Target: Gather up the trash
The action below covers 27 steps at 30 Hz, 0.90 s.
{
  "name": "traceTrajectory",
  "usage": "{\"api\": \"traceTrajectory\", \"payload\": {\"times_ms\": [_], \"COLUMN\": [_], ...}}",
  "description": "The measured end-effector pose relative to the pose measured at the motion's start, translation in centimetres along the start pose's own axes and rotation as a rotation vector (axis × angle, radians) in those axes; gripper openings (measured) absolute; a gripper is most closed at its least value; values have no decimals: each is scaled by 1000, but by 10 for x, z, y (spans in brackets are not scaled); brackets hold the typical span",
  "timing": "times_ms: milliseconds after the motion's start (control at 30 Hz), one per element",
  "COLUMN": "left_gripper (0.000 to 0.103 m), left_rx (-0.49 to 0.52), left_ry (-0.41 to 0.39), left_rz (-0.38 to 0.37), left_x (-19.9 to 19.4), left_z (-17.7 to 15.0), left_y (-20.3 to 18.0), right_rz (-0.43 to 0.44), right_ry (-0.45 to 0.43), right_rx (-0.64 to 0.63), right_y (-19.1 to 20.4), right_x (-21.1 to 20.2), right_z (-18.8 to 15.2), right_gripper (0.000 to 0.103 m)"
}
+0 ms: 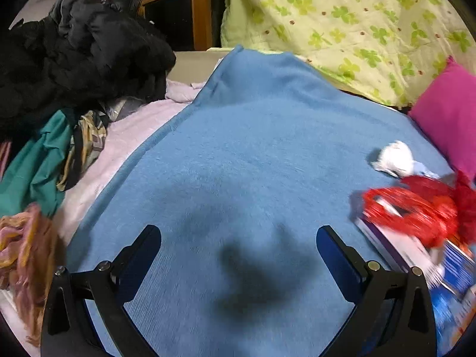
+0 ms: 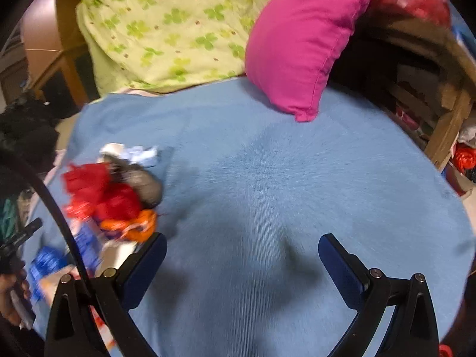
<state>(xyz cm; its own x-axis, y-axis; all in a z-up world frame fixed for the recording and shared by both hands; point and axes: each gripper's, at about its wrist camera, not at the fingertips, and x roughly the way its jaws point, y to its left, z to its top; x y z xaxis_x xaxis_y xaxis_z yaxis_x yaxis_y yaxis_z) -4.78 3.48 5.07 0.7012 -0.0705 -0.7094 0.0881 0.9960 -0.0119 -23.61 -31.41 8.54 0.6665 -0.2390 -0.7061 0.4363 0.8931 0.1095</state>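
Left wrist view: the left gripper (image 1: 238,241) is held with fingers spread wide over a blue blanket (image 1: 238,148), nothing between them. A trash heap (image 1: 416,208) of red netting, white crumpled paper (image 1: 394,157) and a blue box lies near the magenta pillow (image 1: 446,119). The right gripper (image 2: 242,248) is likewise spread and empty, the heap (image 2: 113,196) lying well apart from the pillow (image 2: 300,44).

Home bedroom, fuzzy blue blanket (image 1: 253,154) spread on bed, green clover-print quilt (image 1: 357,23) far, magenta square cushion (image 2: 297,44), heaped dark clothes (image 1: 74,50) left, wooden cabinet (image 1: 184,6) beyond
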Motion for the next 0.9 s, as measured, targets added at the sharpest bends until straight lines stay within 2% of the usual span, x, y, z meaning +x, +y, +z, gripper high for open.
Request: {"api": "traceTrajectory", "payload": {"times_ms": [200,500,700,900], "left_gripper": [103,103,103,103], "left_rx": [12,104,114,104], "left_ry": [-41,-80,-69,-75], "left_rz": [-58,-113,-142,-155], "left_x": [-64,-144,-167,-175], "left_z": [-23,-59,-68,-72], "left_y": [-10,-47,-56,-55], "right_rz": [11,20,63,56], "right_ry": [-52,-106,-112,-127], "right_rx": [-58,-83,-78,-91], "right_y": [23,50,57,66], "right_x": [-66,-119,-136,-146], "right_z": [-36,-76,-93,-102], "right_gripper": [103,103,103,103]}}
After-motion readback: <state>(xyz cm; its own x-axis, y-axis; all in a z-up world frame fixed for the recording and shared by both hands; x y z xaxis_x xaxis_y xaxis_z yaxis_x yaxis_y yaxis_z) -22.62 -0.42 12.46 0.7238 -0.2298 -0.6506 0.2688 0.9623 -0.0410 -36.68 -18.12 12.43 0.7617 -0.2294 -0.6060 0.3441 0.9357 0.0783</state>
